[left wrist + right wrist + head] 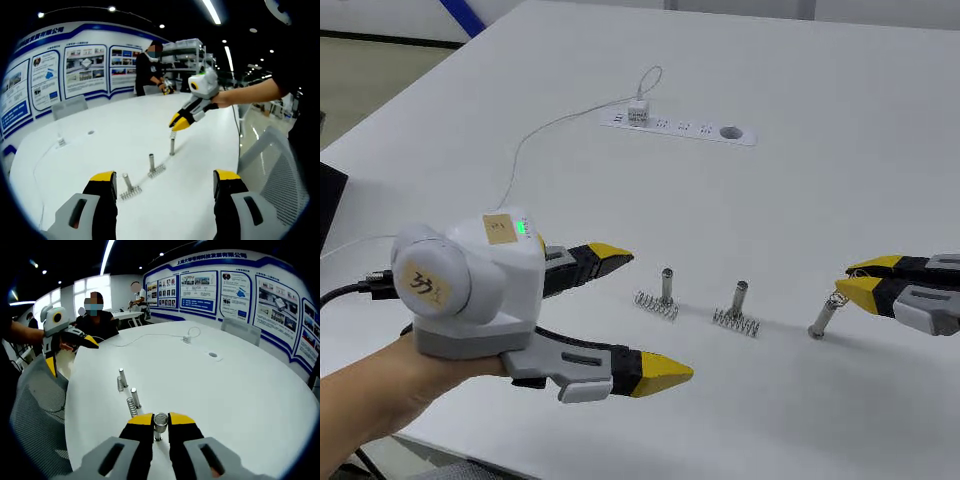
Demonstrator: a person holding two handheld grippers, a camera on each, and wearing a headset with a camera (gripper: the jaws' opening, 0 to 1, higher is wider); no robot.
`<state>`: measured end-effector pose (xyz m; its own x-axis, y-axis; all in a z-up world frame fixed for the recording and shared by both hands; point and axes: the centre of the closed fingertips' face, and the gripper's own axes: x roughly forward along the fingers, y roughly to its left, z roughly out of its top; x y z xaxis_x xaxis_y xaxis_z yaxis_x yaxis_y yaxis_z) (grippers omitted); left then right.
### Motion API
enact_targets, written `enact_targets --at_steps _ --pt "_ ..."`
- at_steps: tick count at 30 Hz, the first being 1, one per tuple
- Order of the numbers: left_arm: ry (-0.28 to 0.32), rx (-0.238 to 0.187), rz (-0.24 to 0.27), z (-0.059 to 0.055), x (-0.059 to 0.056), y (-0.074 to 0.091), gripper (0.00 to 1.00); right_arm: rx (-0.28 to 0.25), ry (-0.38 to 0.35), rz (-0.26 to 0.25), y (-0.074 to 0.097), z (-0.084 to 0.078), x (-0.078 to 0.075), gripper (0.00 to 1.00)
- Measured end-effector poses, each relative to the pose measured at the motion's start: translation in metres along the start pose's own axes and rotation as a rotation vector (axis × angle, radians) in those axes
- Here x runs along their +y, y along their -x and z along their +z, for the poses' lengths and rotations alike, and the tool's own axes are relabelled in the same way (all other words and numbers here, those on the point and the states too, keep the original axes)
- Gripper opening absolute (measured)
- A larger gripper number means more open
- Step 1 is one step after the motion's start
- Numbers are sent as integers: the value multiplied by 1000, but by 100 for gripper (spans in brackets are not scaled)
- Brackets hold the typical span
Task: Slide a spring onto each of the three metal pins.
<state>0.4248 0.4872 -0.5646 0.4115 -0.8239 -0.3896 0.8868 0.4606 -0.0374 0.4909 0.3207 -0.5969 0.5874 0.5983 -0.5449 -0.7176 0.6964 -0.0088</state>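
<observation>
Three metal pins stand in a row on the white table: the left pin, the middle pin and the right pin. A spring lies at the left pin's foot and another spring at the middle pin's. My right gripper is shut on a third spring, held at the top of the right pin. My left gripper hovers open and empty, left of the pins.
A white power strip with a plugged adapter and thin cable lies at the table's far side. A grey mesh chair stands at the table edge. People sit and stand across the room.
</observation>
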Motion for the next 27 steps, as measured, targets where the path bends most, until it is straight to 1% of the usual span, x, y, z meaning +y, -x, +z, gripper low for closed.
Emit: enact_targets --at_steps 2,5,9,16,20,27 --pt "6 7 3 -2 1 0 84 -10 -16 4 0 1 1 11" --pt "12 17 7 -6 1 0 87 -8 -13 4 -1 2 0 11" --pt "19 26 7 -8 0 0 88 -6 -10 9 -1 2 2 11" --pt "27 25 19 -8 3 0 93 5 -1 17 -2 1 5 11" --pt "37 18 30 -6 5 2 96 18 -2 18 -6 -3 5 11" --pt "48 28 52 -10 10 7 100 40 -7 25 -12 -10 6 11"
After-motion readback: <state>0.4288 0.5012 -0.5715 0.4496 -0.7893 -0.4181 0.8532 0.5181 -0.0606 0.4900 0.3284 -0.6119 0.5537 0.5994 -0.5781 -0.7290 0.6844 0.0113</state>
